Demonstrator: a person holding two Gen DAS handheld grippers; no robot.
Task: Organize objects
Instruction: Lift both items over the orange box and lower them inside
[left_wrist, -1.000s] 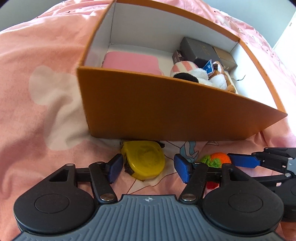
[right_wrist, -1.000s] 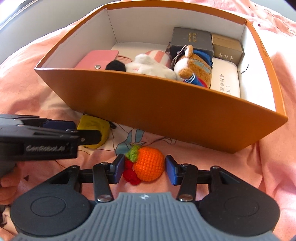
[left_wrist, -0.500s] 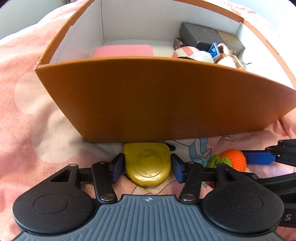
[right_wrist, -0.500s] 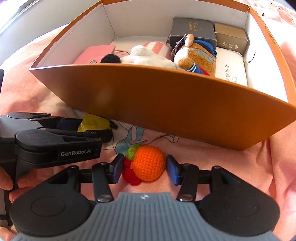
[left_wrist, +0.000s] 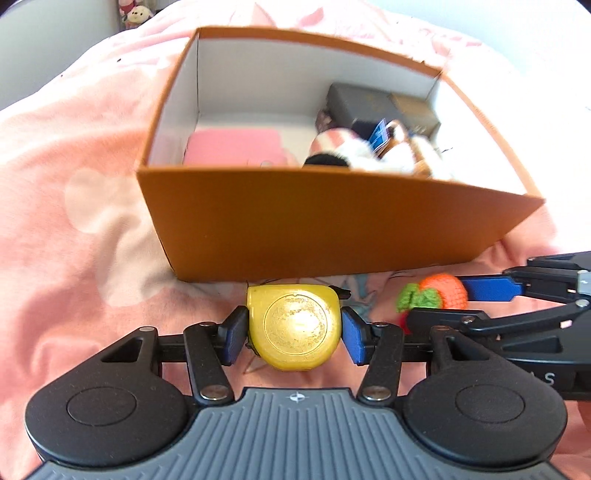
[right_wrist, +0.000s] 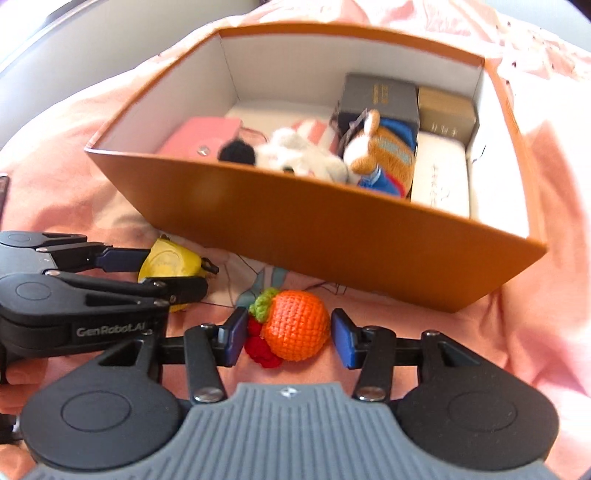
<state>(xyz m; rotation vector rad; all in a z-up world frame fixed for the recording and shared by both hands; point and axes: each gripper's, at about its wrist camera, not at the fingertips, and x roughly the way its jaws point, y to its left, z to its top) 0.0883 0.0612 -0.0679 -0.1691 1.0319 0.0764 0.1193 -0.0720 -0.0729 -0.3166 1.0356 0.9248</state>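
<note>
- Pink blanket (left_wrist: 74, 229) with pale patches covers the whole surface; the orange box (left_wrist: 332, 229) sits on it, open at the top, white inside
- Left gripper (left_wrist: 294, 334) is low on the blanket in front of the box's near wall; its blue pads (left_wrist: 236, 334) press both sides of the yellow tape measure (left_wrist: 295, 328), so the jaws are clamped on it
- The tape measure lies flat side up, just in front of the box's near wall, a small black tab poking out at its right corner
- Inside the box, from the left: a pink wallet (right_wrist: 201, 136) with a snap, a white plush toy (right_wrist: 299, 157) with a black tip, a brown plush toy (right_wrist: 384, 158) in blue clothing, a white case (right_wrist: 441, 177); behind those, a dark grey box (right_wrist: 380, 98) and a brown box (right_wrist: 447, 110) against the far wall
- Right gripper (right_wrist: 289, 334) is beside the left one, also in front of the box; its jaws stand apart around the crocheted orange (right_wrist: 295, 330), the right pad showing a slim gap, the left pad close to the green leaf and red bits
- The crocheted orange rests on the blanket between those pads, well outside the box
</note>
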